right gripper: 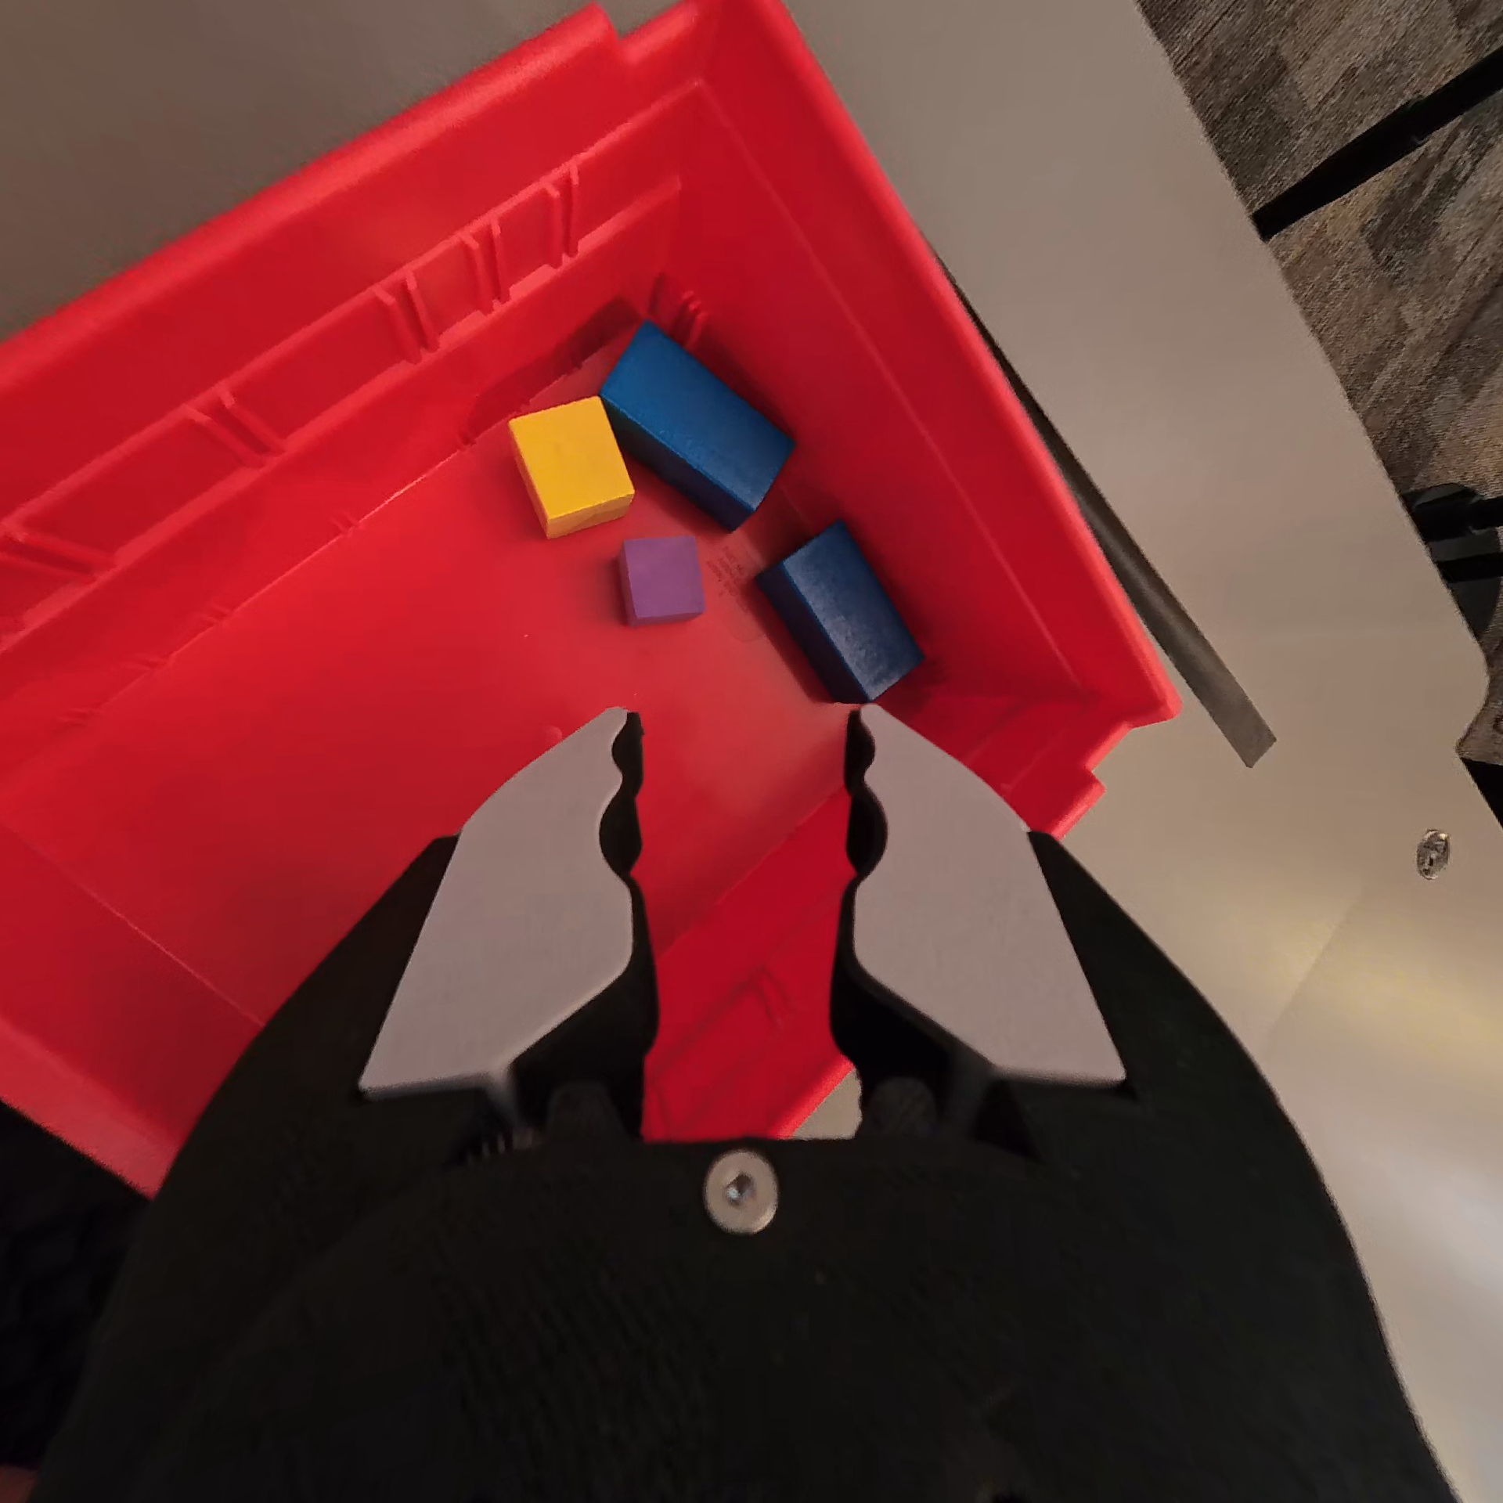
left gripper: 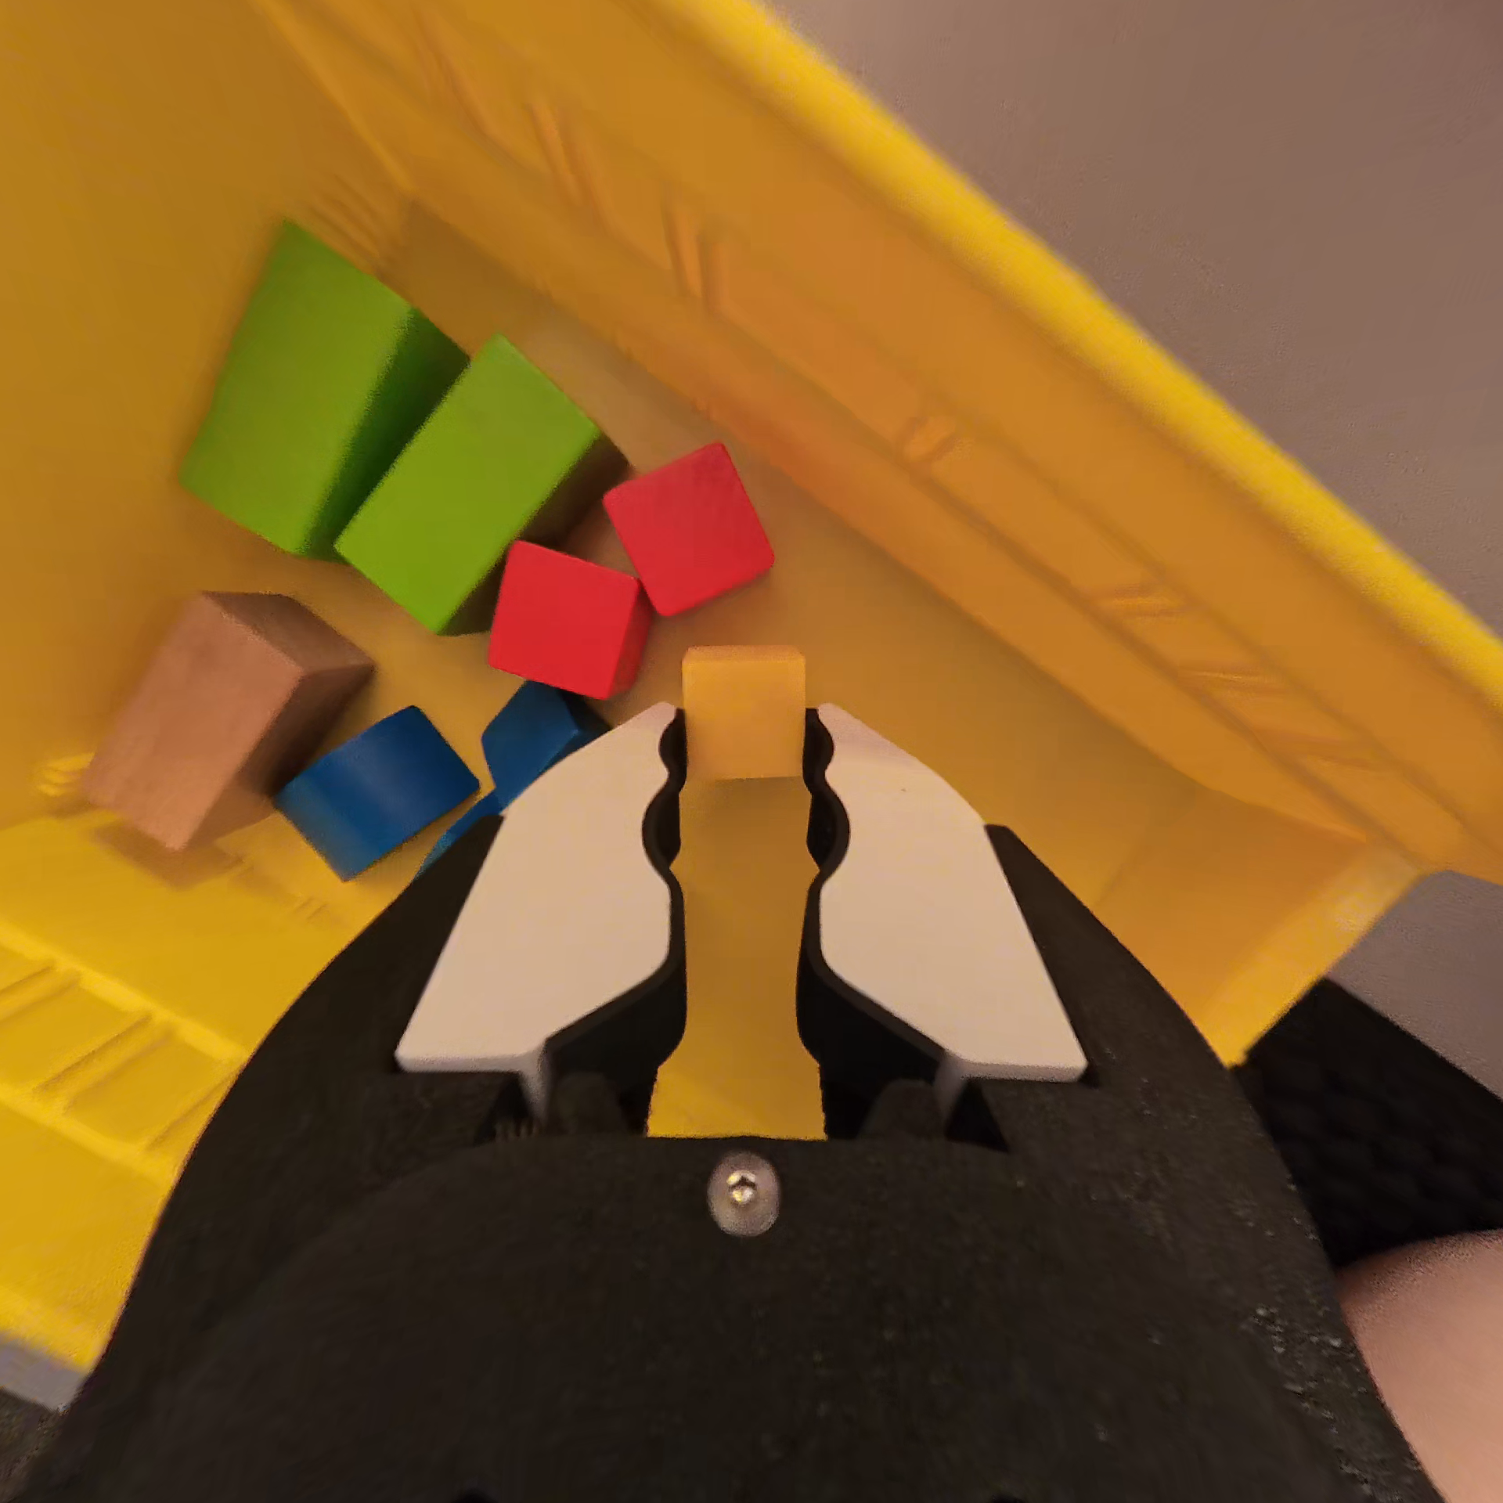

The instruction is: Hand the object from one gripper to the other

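While the left hand-held gripper (left gripper: 743, 724) pinches a small yellow block (left gripper: 743, 709) over a yellow bin (left gripper: 1057, 341) of green, red, blue and wooden blocks, the right hand-held gripper (right gripper: 742, 720) hangs open and empty over a red bin (right gripper: 325, 610). The pickup looks done; next, the 2 must meet so the right can close on the block.

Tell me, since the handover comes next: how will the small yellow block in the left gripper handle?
The yellow block looks like rigid painted wood, so it should not flex. Its flat faces suit the left gripper, and it won't roll. The smooth paint might slip.
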The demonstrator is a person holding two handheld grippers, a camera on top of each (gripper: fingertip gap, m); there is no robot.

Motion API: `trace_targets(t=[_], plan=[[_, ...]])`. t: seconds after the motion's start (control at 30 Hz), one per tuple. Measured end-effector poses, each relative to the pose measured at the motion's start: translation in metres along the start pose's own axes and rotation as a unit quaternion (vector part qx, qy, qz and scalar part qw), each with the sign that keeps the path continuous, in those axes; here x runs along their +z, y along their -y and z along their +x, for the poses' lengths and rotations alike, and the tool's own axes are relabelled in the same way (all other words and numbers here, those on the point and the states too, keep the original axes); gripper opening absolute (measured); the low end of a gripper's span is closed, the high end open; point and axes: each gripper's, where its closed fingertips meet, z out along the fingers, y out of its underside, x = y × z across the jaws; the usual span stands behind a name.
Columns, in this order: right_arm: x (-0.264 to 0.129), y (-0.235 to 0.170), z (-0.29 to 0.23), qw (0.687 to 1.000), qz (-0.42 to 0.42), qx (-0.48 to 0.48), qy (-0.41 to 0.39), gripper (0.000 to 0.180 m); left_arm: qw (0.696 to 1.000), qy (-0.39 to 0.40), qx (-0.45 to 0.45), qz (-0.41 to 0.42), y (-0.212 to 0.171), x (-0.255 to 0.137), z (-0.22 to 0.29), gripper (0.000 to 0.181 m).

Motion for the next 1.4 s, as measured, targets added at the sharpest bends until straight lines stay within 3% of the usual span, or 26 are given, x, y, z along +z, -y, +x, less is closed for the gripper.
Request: trace_targets(t=[0.17,0.23,0.37,0.43,0.5,0.63,0.73,0.9,1.07,1.13,1.27,1.33,1.4], plan=[[-0.041,0.033,0.009,0.993,0.052,-0.035,-0.095,0.045,0.984,-0.012,0.02,0.177,0.052,-0.067,0.021,0.027],[-0.073,0.068,0.002,0.979,0.128,-0.072,-0.141,0.046,0.961,-0.058,0.038,0.269,0.081,-0.101,0.047,0.027],[-0.139,0.149,-0.073,0.896,0.368,-0.204,-0.145,0.05,0.88,-0.176,0.018,0.44,0.133,-0.167,0.092,0.027],[-0.157,0.172,-0.108,0.852,0.429,-0.252,-0.161,0.05,0.824,-0.28,-0.016,0.492,0.148,-0.192,0.113,0.026],[-0.164,0.189,-0.142,0.825,0.462,-0.283,-0.162,0.051,0.79,-0.354,-0.034,0.5,0.157,-0.2,0.129,0.026],[-0.177,0.207,-0.202,0.781,0.531,-0.308,-0.114,0.05,0.772,-0.401,-0.023,0.493,0.172,-0.194,0.154,0.026],[-0.173,0.209,-0.219,0.772,0.533,-0.328,-0.108,0.047,0.756,-0.433,-0.018,0.49,0.179,-0.193,0.168,0.026],[-0.176,0.209,-0.225,0.76,0.551,-0.328,-0.103,0.027,0.751,-0.44,-0.011,0.492,0.185,-0.186,0.175,0.027],[-0.167,0.206,-0.215,0.788,0.515,-0.326,-0.083,0.027,0.745,-0.457,-0.017,0.486,0.184,-0.18,0.167,0.031],[-0.16,0.195,-0.177,0.833,0.456,-0.297,-0.096,0.027,0.743,-0.431,-0.018,0.512,0.183,-0.185,0.155,0.033],[-0.095,0.109,-0.077,0.961,0.205,-0.176,-0.05,0.027,0.749,-0.352,0.002,0.562,0.17,-0.209,0.136,0.022],[-0.049,0.048,-0.033,0.99,0.053,-0.121,-0.057,0.027,0.762,-0.301,0.006,0.573,0.163,-0.217,0.127,0.021],[-0.01,-0.002,-0.01,0.995,-0.066,-0.066,-0.04,0.027,0.778,-0.263,0.004,0.571,0.156,-0.22,0.12,0.019]])
